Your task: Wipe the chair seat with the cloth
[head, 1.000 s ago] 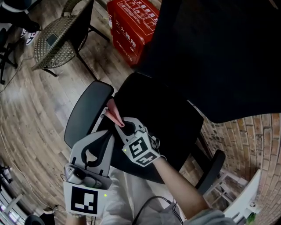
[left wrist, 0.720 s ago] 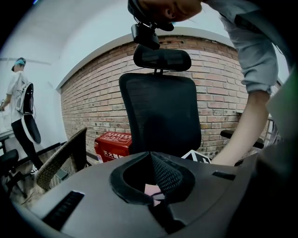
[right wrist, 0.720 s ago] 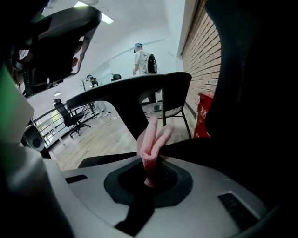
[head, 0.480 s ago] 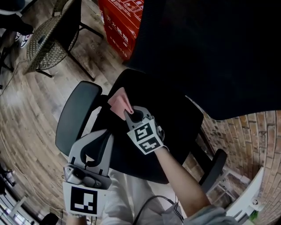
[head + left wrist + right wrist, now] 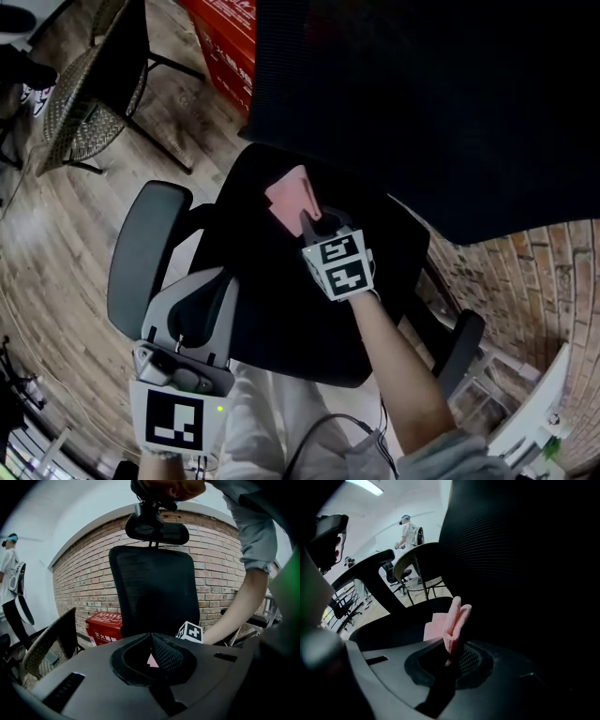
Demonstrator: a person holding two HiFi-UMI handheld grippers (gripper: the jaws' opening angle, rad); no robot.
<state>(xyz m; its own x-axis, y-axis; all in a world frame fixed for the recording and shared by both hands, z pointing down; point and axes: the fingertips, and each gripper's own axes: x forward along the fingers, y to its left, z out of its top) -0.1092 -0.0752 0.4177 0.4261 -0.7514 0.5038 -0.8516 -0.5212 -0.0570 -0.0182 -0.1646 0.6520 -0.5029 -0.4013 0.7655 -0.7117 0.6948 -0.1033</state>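
Note:
A pink cloth (image 5: 291,196) lies against the black chair seat (image 5: 267,309) toward its back, close under the tall mesh backrest (image 5: 422,103). My right gripper (image 5: 307,218) is shut on the cloth's near edge, and its marker cube sits just behind. In the right gripper view the cloth (image 5: 453,618) stands folded up out of the shut jaws, with a flat flap on the seat beyond. My left gripper (image 5: 219,278) hangs over the seat's near left edge, shut and holding nothing. In the left gripper view the left gripper (image 5: 151,637) points at the backrest (image 5: 154,588).
A grey armrest (image 5: 141,248) flanks the seat on the left and another armrest (image 5: 459,349) on the right. A red box (image 5: 225,37) and a wicker chair (image 5: 84,94) stand on the wooden floor beyond. A brick wall (image 5: 548,281) runs on the right. People stand far off.
My right gripper has slid the pink cloth across the seat from the near left edge toward the backrest. The left gripper has stayed put.

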